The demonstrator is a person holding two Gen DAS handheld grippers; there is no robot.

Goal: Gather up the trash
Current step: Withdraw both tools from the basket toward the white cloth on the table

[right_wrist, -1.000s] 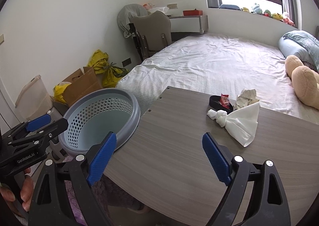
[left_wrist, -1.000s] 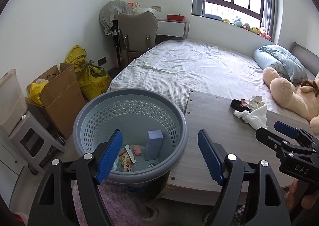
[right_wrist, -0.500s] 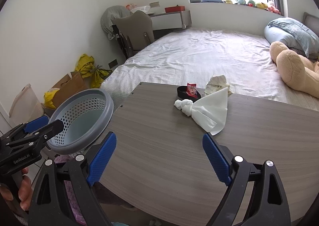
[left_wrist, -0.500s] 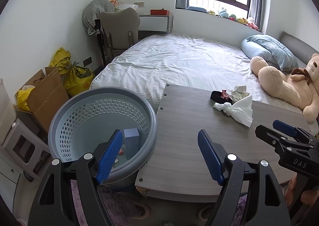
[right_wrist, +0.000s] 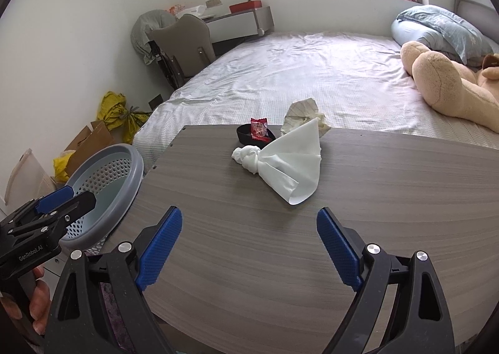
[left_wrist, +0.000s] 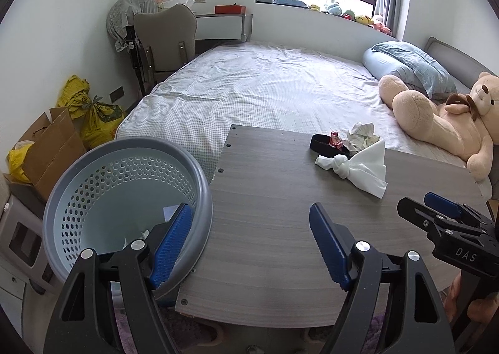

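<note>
On the grey wooden table [right_wrist: 312, 229] lies a knotted white napkin [right_wrist: 287, 163] [left_wrist: 358, 168], and behind it a black band [right_wrist: 246, 135] [left_wrist: 327, 146] with a red wrapper [right_wrist: 259, 128] on it and a crumpled paper [right_wrist: 304, 112] [left_wrist: 361, 132]. My right gripper [right_wrist: 249, 244] is open over the table's near half, with nothing between its fingers. My left gripper [left_wrist: 249, 244] is open too, above the table's left edge and the blue-grey basket [left_wrist: 93, 167] [right_wrist: 131, 160]. Some items show at the basket's bottom.
The bed [left_wrist: 265, 89] lies behind the table, with a teddy bear [left_wrist: 443, 123] and a blue pillow [left_wrist: 414, 67] at its right. A chair [left_wrist: 165, 39], yellow bags [left_wrist: 93, 113] and a cardboard box [left_wrist: 50, 148] stand along the left wall.
Both grippers have moved right and forward, away from the basket and over the table. The trash pile has come closer to the right gripper. Jaws stayed wide.
</note>
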